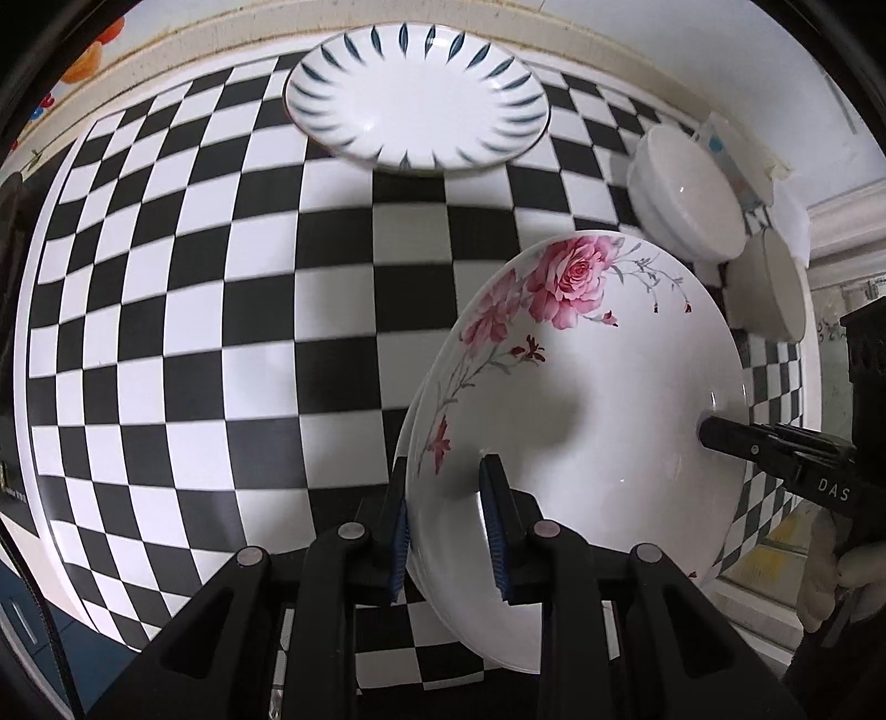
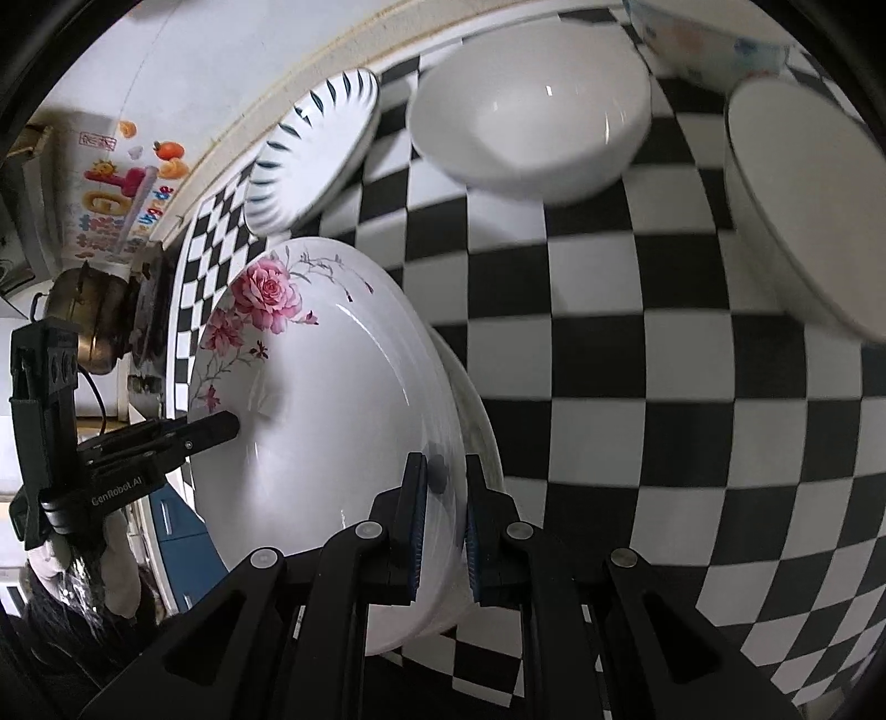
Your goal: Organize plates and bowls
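A white plate with pink roses [image 1: 581, 387] [image 2: 321, 399] hangs tilted above the checkered tabletop [image 1: 221, 310], held by opposite rims. My left gripper [image 1: 446, 526] is shut on its near rim, blue pads on either face. In the right wrist view, my right gripper [image 2: 443, 509] is shut on the other rim, and the left gripper [image 2: 230, 425] shows at the plate's left edge. The right gripper [image 1: 711, 432] also shows at the plate's right edge in the left wrist view. A second rim shows just behind the plate; I cannot tell whether it is another plate.
A white plate with dark blue leaf marks [image 1: 415, 105] [image 2: 310, 149] lies near the back wall. Two white bowls [image 1: 686, 194] [image 1: 775, 288] stand to the right, seen closer in the right wrist view [image 2: 531, 127] [image 2: 803, 210]. A patterned bowl [image 2: 714, 39] sits beyond them. A brass kettle [image 2: 83, 315] stands off the table's left.
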Tool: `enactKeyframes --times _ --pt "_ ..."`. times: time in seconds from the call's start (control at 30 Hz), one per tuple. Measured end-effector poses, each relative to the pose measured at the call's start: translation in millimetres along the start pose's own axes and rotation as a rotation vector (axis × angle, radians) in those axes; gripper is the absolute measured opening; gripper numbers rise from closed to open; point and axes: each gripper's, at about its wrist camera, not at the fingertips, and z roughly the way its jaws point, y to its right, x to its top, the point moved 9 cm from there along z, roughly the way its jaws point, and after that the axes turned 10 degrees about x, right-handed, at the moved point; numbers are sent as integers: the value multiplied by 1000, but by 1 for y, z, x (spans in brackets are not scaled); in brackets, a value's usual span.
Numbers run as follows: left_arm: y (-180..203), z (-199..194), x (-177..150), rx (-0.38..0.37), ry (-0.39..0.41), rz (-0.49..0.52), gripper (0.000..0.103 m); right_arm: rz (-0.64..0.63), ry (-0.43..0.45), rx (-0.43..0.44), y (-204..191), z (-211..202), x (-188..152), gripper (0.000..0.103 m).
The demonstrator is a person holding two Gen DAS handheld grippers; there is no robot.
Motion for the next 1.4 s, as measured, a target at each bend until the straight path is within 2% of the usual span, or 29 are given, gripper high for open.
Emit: enactKeyframes --times 0.23,0.37,0.6,0.73,0.83,1.03,1.4 --pt "-5 8 -13 33 -6 2 22 -2 -33 3 1 18 -14 14" --pt "-9 15 -20 25 -35 -20 23 -27 -43 -21 -4 23 -17 14" --pt "-7 20 -26 32 -38 -24 23 -34 -44 -49 -10 28 -15 14" --pt "-4 23 -28 37 -44 -19 22 -48 -46 -102 -13 28 -13 18" --pt "-3 24 -28 44 -42 -13 22 0 -52 -73 -14 28 -10 25" --pt "-4 25 -27 29 -58 -43 22 52 -69 -59 -12 25 -10 31" --pt "-6 19 -26 50 -41 -36 22 59 -82 -86 -10 19 -17 31"
